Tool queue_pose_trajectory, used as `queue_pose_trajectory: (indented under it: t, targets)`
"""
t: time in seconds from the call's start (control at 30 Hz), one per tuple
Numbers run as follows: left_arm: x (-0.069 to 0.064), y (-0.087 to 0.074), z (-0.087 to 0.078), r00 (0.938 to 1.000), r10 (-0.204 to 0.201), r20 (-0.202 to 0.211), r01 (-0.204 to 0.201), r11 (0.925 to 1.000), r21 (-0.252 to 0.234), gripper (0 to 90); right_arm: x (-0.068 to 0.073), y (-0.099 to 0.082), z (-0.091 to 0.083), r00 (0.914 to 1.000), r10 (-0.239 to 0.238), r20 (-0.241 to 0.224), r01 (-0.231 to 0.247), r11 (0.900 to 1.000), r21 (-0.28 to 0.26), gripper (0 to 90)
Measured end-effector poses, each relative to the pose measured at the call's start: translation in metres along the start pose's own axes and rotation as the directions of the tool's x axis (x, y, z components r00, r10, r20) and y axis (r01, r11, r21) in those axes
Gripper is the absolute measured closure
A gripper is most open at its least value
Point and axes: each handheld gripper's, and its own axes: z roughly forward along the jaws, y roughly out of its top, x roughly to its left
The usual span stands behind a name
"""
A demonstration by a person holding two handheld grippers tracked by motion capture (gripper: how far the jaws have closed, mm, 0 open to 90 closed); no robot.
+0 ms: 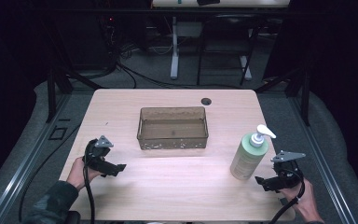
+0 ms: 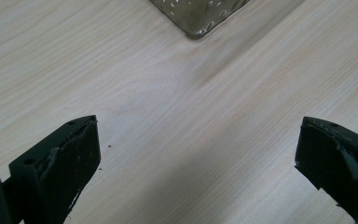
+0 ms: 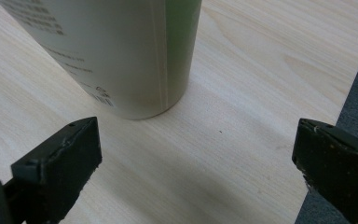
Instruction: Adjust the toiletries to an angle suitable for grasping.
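A pale green pump bottle (image 1: 250,155) with a white pump head stands upright on the right part of the wooden table (image 1: 177,186). A translucent brown tub (image 1: 173,127) sits at the table's middle. My right gripper (image 1: 263,182) rests just right of the bottle's base, jaws wide apart and bare; the bottle's lower body (image 3: 121,51) rises close ahead of my right gripper (image 3: 196,154) in the right gripper view. My left gripper (image 1: 119,169) lies near the table's left front, open, pointing right. A corner of the tub (image 2: 198,14) shows beyond my left gripper (image 2: 198,154), whose jaws hold nothing.
A round cable hole (image 1: 206,101) sits near the table's far edge. The table's right edge (image 3: 349,93) runs close beside my right gripper, with grey floor beyond. Dark frame legs and cables stand on the floor behind the table.
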Motion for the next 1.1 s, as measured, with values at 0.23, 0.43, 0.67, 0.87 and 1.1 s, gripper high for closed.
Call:
queue_pose_trajectory:
  t: [0.23,0.43,0.67,0.87,1.1]
  targets:
    - [0.004,0.002,-0.002,0.9997,0.011,0.023,-0.011,0.9998,-0.015,0.1,0.005,0.004,-0.002,0.9998,-0.013,-0.015,0.013,0.9997,-0.021,0.0]
    - [0.005,0.002,-0.003,1.0000,-0.004,0.009,0.005,0.9997,-0.025,0.1,0.009,0.011,-0.006,0.9990,-0.020,-0.041,0.018,0.9982,-0.058,0.0]
    - [0.008,0.002,-0.003,0.9997,-0.023,0.009,0.023,0.9996,-0.016,0.1,0.012,0.020,-0.010,0.9991,-0.017,-0.038,0.013,0.9930,-0.117,0.0]
    - [0.005,0.003,-0.002,0.9998,-0.018,0.009,0.018,0.9997,-0.017,0.1,0.015,0.028,-0.013,0.9986,-0.018,-0.050,0.009,0.9853,-0.171,0.0]
    - [0.005,0.003,-0.001,0.9997,-0.018,0.016,0.018,0.9998,-0.010,0.1,0.021,0.039,-0.017,0.9974,-0.029,-0.066,0.013,0.9730,-0.231,0.0]
